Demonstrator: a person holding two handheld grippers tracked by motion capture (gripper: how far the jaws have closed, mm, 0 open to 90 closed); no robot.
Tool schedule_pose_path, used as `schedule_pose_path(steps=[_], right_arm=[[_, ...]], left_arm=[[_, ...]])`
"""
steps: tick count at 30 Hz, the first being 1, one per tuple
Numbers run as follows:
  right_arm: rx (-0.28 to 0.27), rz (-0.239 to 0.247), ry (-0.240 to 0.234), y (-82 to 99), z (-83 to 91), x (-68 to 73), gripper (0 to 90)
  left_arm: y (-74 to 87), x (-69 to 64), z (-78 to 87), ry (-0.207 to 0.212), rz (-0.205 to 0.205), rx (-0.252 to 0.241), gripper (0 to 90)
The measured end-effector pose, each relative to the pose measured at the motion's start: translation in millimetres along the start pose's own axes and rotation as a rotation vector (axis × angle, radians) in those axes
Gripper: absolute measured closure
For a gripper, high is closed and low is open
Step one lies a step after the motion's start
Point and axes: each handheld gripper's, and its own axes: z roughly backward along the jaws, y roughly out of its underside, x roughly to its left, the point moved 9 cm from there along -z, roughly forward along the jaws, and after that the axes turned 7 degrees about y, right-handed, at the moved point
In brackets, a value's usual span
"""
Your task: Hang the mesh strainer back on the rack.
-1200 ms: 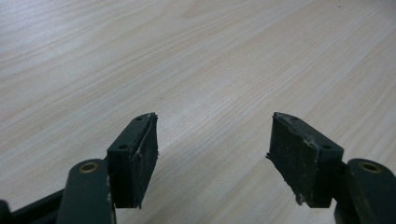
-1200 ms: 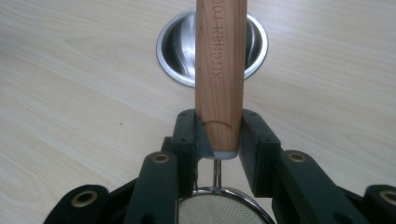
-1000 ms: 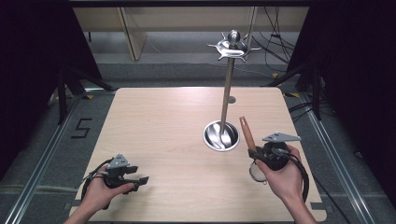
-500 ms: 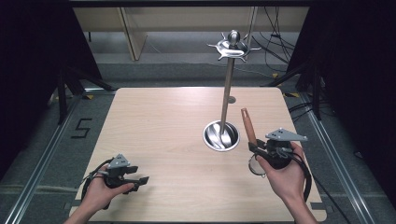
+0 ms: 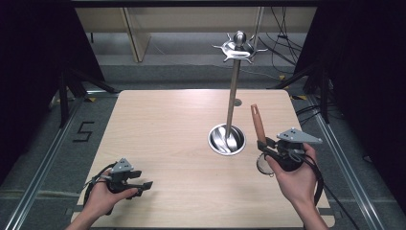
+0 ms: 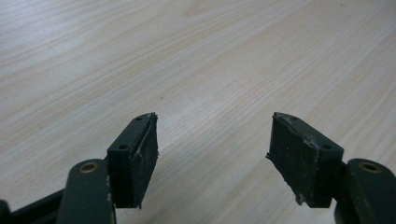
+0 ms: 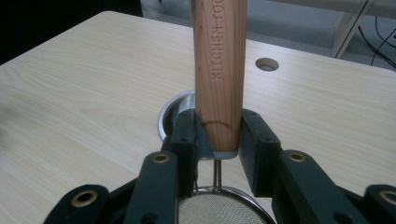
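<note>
- Holding a small strainer [image 5: 264,163] by its wooden handle [image 7: 219,70], my right hand-held gripper [image 5: 268,146] is clamped on it, handle upright and mesh hanging just over the worktop [image 5: 182,124], beside the rack's steel base [image 5: 226,139].
- I judge pickup done; hanging it on the hooked rack top [image 5: 238,48] remains.
- My left hand-held gripper [image 5: 143,184] sits released and empty near the front edge, well apart.
- Right gripper view shows the pads pinching the handle's lower end, lettering, and mesh [image 7: 219,210] below; the high view gives the pole's height and hooks.
- Left gripper view confirms bare wood between spread jaws.
</note>
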Motion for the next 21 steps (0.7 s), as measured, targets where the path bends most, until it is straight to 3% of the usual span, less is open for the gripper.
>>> schedule_pose_path(steps=[3, 4, 5, 7, 9, 10, 12, 14, 16, 17, 19, 21], right_arm=[[-0.014, 0.005, 0.004, -3.3, 2.2, -0.9, 70.0], [-0.039, 0.027, 0.006, -5.6, 0.9, -2.6, 70.0], [-0.029, -0.009, 0.001, -5.9, 2.8, 0.3, 70.0], [-0.044, 0.025, 0.0, -9.0, 3.8, -1.9, 70.0], [-0.057, 0.015, 0.016, -11.0, 3.8, -2.2, 70.0], [-0.042, 0.007, 0.006, -10.5, 5.5, -0.8, 70.0], [-0.062, 0.02, 0.01, -14.0, 5.5, -2.2, 70.0], [-0.06, -0.001, 0.007, -16.3, 8.0, -0.6, 70.0], [-0.087, 0.039, 0.016, -20.4, 8.7, -4.2, 70.0], [-0.08, -0.006, 0.006, -21.1, 10.2, -0.5, 70.0], [-0.098, 0.027, 0.005, -24.3, 10.3, -2.7, 70.1], [-0.092, -0.006, 0.01, -25.1, 12.6, -1.2, 70.1]], left_arm=[[0.0, 0.1, 0.1, 0.0, -0.001, 0.0, 31.9], [0.1, 0.2, 0.2, 0.0, -0.001, 0.001, 31.9], [0.0, 0.3, 0.2, 0.0, -0.001, 0.0, 31.9], [0.0, 0.2, 0.1, 0.0, 0.0, 0.0, 31.9], [0.8, 0.9, 1.1, -0.003, -0.006, 0.016, 31.9], [0.8, 1.0, 1.2, -0.003, -0.006, 0.016, 31.9], [1.1, 0.5, 0.8, -0.004, 0.007, 0.014, 31.9], [1.1, 1.1, 1.4, -0.003, -0.006, 0.018, 31.9], [1.1, 1.2, 1.4, -0.003, -0.006, 0.018, 31.9], [1.4, 0.7, 0.8, -0.003, 0.009, 0.014, 31.9], [1.2, 0.9, 0.5, -0.001, 0.006, 0.012, 31.9], [1.3, 0.9, 0.9, -0.004, 0.006, 0.016, 31.9]])
